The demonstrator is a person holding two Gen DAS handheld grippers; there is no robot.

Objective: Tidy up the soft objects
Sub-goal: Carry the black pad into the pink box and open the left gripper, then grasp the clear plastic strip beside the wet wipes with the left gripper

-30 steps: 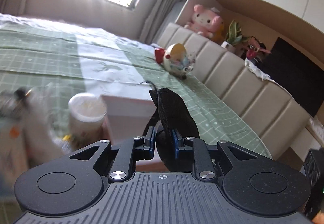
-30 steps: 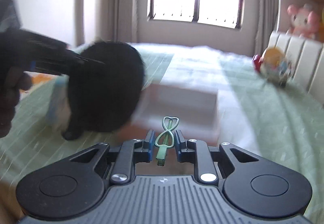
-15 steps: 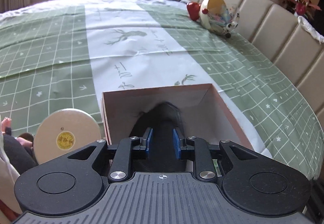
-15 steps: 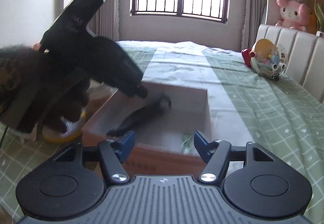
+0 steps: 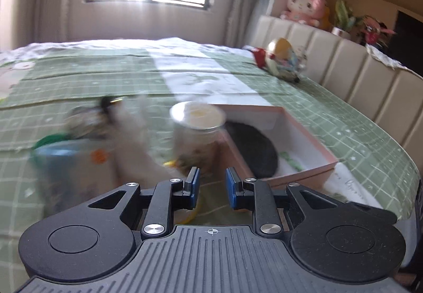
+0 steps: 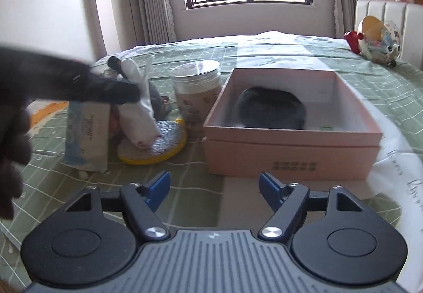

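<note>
Pink open-top cardboard box (image 6: 290, 158) sits on the green checked bedspread, lid off, printed characters on its near wall. Inside: a black soft pad (image 6: 272, 109), oval, lying flat against the left and far part of the floor; a small green item (image 6: 326, 128) at the near right corner, mostly hidden by the wall. In the left wrist view, box (image 5: 312, 150) and pad (image 5: 253, 150) appear the same, slightly blurred.

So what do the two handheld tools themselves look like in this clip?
Both look alike. The left tool and right tool each have a grey ribbed body, two black rounded housings with circular recesses, black linkage arms with silver screws, and blue pads on the fingertips. A small crosshair mark sits at the centre of each body. No cables show, and no sleeve can be made out.
</note>
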